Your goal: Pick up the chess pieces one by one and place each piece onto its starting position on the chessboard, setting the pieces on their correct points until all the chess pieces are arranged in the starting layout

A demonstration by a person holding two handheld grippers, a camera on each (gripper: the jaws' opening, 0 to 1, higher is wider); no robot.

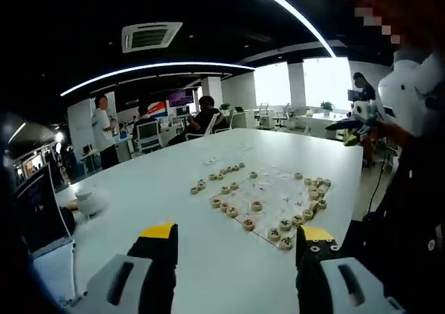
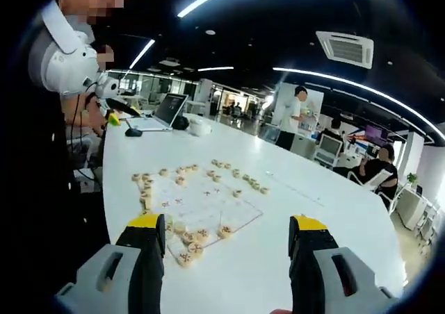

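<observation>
Left tongs (image 1: 238, 241) and right tongs (image 2: 226, 234) both hang spread wide, gripping nothing, above the white worktop (image 1: 174, 189). The chessboard (image 1: 274, 196) lies ahead, chess pieces (image 2: 188, 241) scattered along its edges (round wooden discs).

Pale round chess pieces (image 1: 256, 205) lie flat, scattered across and around thin chessboard (image 1: 278, 192) sheet, loose row at 10 o'clock.

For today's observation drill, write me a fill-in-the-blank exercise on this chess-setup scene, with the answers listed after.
1. The round chess pieces lie on a large ____ table.
2. Both the left gripper and the right gripper are ____, holding nothing.
3. The tips of each gripper are coloured ____.
4. An open ____ sits on the table's far end.

Answers: white; open; yellow; laptop
</observation>
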